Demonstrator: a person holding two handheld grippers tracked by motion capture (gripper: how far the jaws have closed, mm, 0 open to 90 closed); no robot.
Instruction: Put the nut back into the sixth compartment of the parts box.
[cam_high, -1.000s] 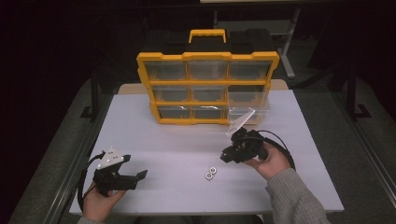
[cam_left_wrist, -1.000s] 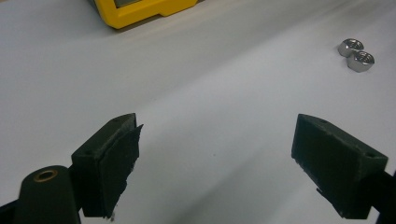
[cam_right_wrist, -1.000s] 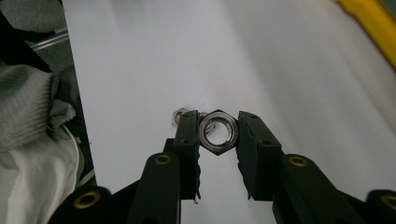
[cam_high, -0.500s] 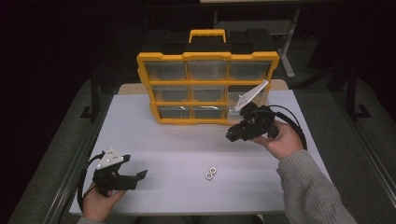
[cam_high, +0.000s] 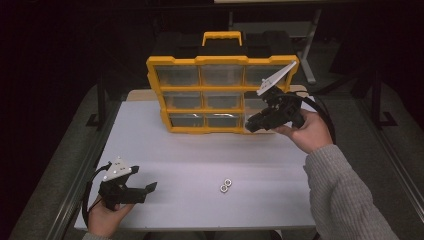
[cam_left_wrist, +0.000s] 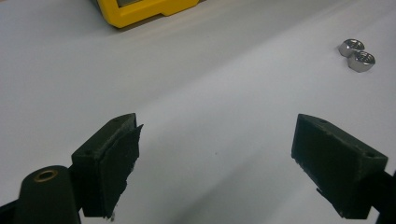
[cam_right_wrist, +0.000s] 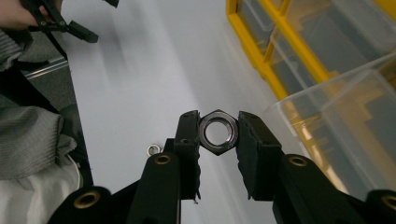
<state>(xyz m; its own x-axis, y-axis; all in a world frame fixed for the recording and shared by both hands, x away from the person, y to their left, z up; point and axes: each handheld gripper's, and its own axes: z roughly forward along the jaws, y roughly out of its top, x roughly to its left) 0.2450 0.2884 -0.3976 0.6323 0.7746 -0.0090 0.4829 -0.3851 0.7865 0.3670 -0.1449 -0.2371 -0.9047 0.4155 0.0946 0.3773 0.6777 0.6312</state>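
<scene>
Steel nut (cam_right_wrist: 218, 131) pinched in raised right gripper (cam_right_wrist: 218, 135), by organizer (cam_high: 222, 95).

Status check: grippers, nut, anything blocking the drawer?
Right gripper shut on nut, beside open drawer of organizer. Left gripper open, empty, near table. Two nuts left there. Nothing blocking.

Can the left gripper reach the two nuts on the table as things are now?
Probably yes. The left gripper is open and holds nothing, and bare white table lies between it and the two nuts. Nothing stands in the way.
</scene>
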